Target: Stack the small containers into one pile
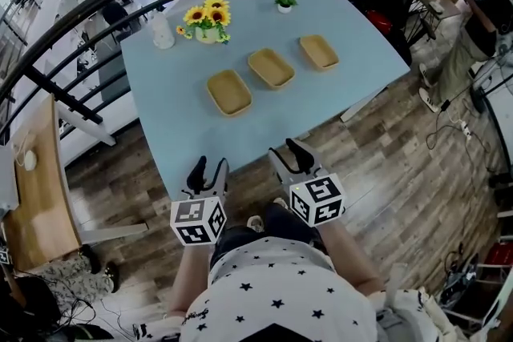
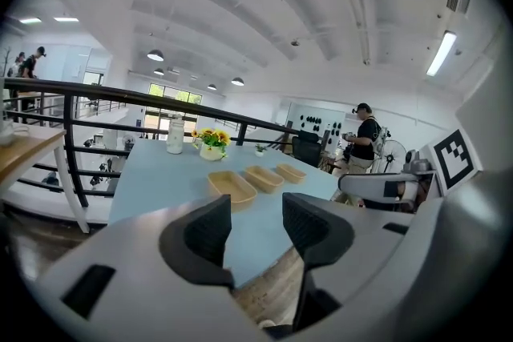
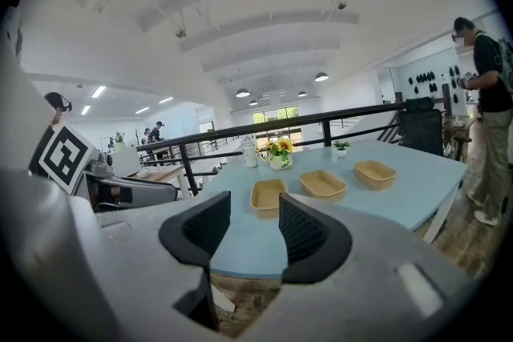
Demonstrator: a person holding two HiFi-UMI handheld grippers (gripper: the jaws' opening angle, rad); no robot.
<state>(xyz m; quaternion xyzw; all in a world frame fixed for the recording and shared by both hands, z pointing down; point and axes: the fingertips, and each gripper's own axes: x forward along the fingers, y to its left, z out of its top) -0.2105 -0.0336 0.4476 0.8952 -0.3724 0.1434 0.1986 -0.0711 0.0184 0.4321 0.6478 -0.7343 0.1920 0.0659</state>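
Jaws apart and empty on left gripper (image 1: 208,169) and right gripper (image 1: 291,152), short of blue table (image 1: 353,68). Risk: shoving nearest tan container (image 1: 229,91) across the top instead of pinching its rim.

A pale blue table (image 1: 321,104) fills the upper middle, bearing three tan containers (image 1: 271,67), yellow sunflowers (image 1: 207,14) and a green plant (image 1: 284,1). Lower down, the grey left gripper (image 1: 208,166) and right gripper (image 1: 287,150) carry black-and-white marker cubes (image 1: 198,221) above a white, black-starred shirt (image 1: 272,284). Brown plank floor (image 1: 401,172).
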